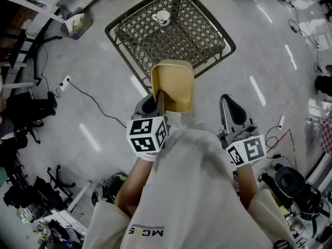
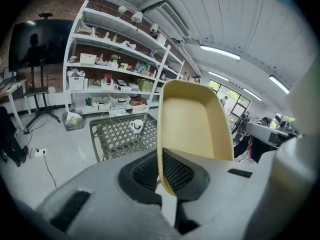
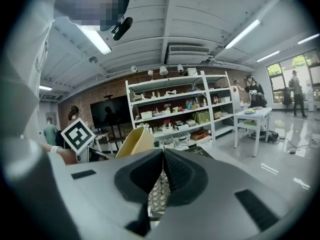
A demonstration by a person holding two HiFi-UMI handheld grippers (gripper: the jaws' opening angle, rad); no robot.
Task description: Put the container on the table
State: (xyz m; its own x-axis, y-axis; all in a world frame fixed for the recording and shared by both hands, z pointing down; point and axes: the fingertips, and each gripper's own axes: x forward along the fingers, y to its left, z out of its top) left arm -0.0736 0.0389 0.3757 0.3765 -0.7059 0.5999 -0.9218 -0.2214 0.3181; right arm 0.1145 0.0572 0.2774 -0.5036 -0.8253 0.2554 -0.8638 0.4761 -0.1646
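A yellow plastic container is held up in the air, its near rim pinched between the jaws of my left gripper. In the left gripper view the container stands on edge with its hollow facing right, clamped in my left gripper. It hangs just short of the near edge of the dark lattice table. My right gripper is shut and empty, off to the right of the container. The right gripper also shows the container to its left.
A white cup stands on the far part of the lattice table. A shelf rack with boxes lines the wall behind. Cables, a power strip and office chairs lie on the floor at left; gear clutters the right.
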